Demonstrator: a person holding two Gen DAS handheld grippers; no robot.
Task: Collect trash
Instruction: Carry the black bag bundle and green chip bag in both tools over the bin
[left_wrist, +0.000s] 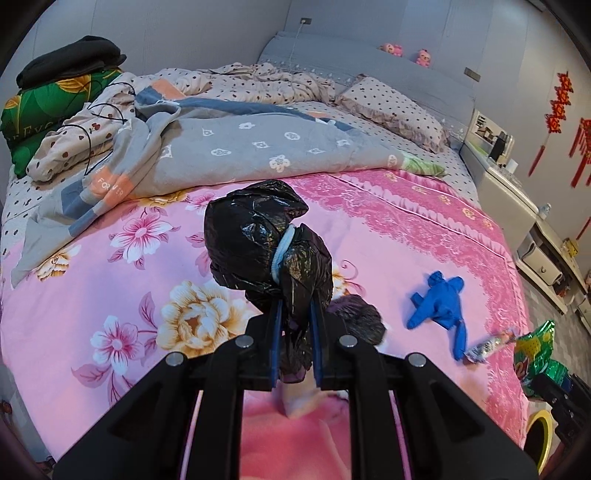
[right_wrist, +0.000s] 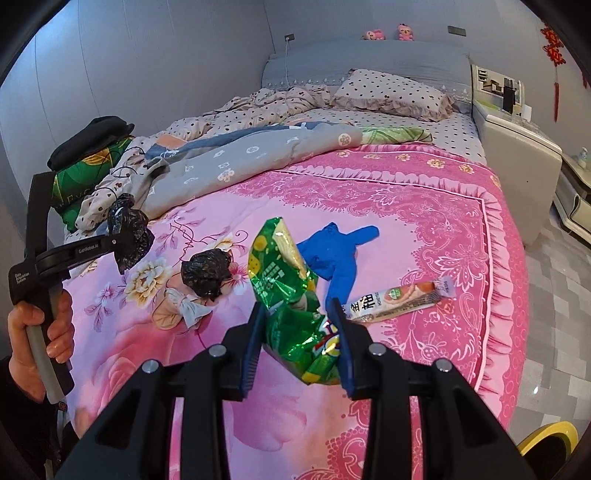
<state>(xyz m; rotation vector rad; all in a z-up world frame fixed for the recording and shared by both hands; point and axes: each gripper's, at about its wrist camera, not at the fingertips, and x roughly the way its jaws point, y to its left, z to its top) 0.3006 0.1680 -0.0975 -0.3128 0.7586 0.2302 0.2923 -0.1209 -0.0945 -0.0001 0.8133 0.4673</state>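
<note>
My left gripper is shut on a crumpled black plastic bag, held up above the pink floral bedspread. In the right wrist view that gripper shows at the left, in a person's hand. My right gripper is shut on a green chip bag, also lifted off the bed; the chip bag appears at the left view's right edge. On the bedspread lie a second black bag, a blue glove, a long snack wrapper and a crumpled white tissue.
Rumpled grey and spotted quilts and a pillow cover the far half of the bed. Folded bedding is stacked at the far left. A white nightstand stands right of the bed. A yellow rim shows on the floor at bottom right.
</note>
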